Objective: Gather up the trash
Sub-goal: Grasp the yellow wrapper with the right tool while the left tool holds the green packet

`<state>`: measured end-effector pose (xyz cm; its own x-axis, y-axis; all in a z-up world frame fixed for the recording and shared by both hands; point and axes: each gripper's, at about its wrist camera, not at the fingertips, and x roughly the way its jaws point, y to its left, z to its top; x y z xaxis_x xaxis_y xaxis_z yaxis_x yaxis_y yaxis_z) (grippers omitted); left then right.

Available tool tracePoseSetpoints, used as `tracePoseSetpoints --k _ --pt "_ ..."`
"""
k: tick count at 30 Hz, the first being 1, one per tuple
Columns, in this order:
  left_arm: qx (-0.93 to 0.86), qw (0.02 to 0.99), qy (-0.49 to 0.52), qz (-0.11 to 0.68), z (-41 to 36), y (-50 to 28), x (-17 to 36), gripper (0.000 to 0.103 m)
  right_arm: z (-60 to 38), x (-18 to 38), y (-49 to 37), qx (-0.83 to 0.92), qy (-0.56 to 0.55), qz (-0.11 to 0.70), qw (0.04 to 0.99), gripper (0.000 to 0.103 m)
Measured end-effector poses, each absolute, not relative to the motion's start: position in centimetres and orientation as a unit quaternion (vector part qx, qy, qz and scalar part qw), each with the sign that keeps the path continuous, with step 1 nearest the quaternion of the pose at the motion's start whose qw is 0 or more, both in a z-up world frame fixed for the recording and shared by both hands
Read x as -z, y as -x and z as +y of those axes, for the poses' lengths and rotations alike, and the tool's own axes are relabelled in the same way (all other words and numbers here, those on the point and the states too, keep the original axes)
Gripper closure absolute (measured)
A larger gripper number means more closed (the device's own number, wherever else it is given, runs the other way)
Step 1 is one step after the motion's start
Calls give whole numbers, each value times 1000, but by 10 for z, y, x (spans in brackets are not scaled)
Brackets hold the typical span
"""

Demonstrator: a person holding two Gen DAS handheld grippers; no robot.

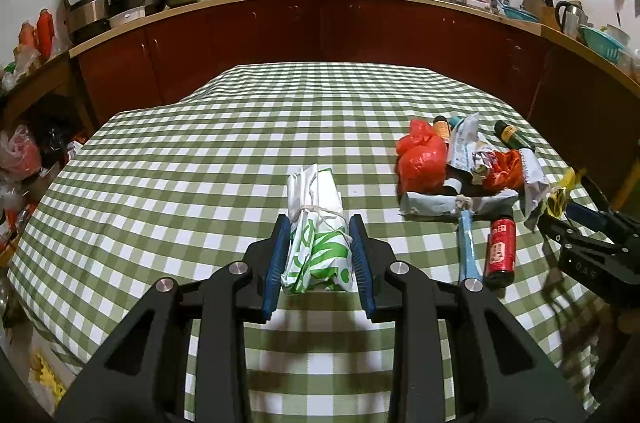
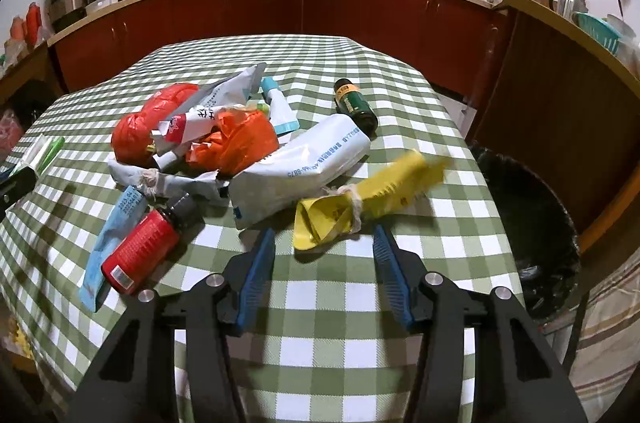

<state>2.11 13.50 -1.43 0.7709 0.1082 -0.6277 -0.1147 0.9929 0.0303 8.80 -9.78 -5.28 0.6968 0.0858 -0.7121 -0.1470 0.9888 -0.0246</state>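
Left gripper [image 1: 320, 255] clamped on a white-and-green tied packet [image 1: 318, 223], low over the checked table [image 1: 200, 151]. Right gripper [image 2: 324, 263] parted, pads not touching the yellow tied wrapper [image 2: 352, 207] just ahead. Risk: closing short would pinch only its loose near lip and let it slip. Trash pile [image 2: 208, 139] sits beyond. Black-lined bin [image 2: 528, 223] beside the table, contents too dark to read.

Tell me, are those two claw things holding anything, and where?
The left gripper clamps the green-and-white tied bundle by its near end. The right gripper holds nothing: its jaws straddle the yellow packet without pressing.
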Motion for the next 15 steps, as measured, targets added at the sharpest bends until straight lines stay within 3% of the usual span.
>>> tracePoseSetpoints --k 4,6,15 --pt "-59 941 4 333 134 -21 14 73 -105 51 -81 -59 28 388 919 50" --pt "-62 941 4 332 135 -21 14 73 -111 49 -79 -56 15 388 920 39" --pt "-72 941 9 329 149 -26 14 73 -116 44 -84 -43 -17 391 919 31"
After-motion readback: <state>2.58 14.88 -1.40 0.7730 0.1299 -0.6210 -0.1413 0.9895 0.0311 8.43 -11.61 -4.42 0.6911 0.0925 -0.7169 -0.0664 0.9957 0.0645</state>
